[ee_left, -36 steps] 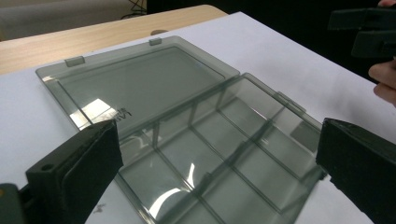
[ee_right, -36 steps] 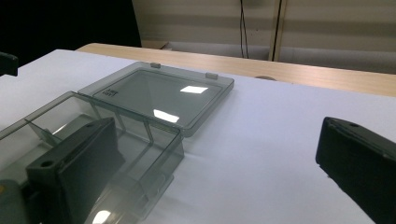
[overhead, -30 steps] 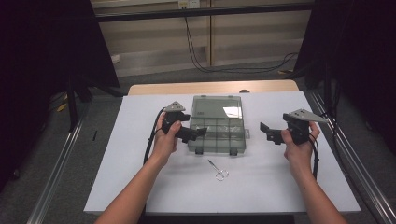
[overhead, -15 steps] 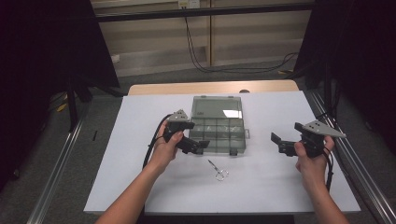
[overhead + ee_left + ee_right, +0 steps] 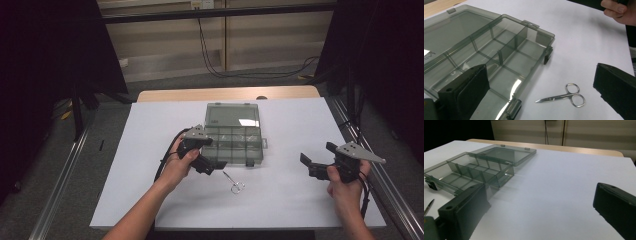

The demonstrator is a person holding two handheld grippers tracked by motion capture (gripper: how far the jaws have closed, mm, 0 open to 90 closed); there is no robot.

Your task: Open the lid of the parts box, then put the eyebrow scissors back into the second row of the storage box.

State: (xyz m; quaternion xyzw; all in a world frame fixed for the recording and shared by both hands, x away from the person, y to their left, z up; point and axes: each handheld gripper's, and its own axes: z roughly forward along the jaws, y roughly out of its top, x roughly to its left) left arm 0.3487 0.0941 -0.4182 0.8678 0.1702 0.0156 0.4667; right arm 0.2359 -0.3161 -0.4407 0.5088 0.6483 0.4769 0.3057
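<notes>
Approach step in hand, judged from the layout: left tongs [image 5: 212, 165] released, jaws wide apart and empty, hovering at the near left corner of the smoky translucent plastic compartment box [image 5: 235, 142], aimed down toward the small silver steel scissors [image 5: 234, 183]. Scissors lying flat on the white-covered desk [image 5: 150, 200], just off the near edge of the box and apart from it, roughly mid-desk and closer to the near edge than the far one. In the left gripper view, scissors [image 5: 564, 96] framed between the two jaws, nearer the right-hand jaw. Long axis in the high view running diagonally: closed blade tips toward the box and the far left, finger loops toward the near right corner of the desk. Box lid open, laid flat toward the far edge; compartments seemingly empty. Right tongs [image 5: 316, 165] also released and empty, held well apart from the work near the right edge of the desk, pointing left toward the box [image 5: 471, 173]. Next move, as a judgement: lower left tongs over the scissors, turn the wrist so the jaws close across the thin shanks rather than along them, pinch low against the desk, then lift toward an open compartment. Risk noted: flat, thin metal likely to slide or skate under the pads.
</notes>
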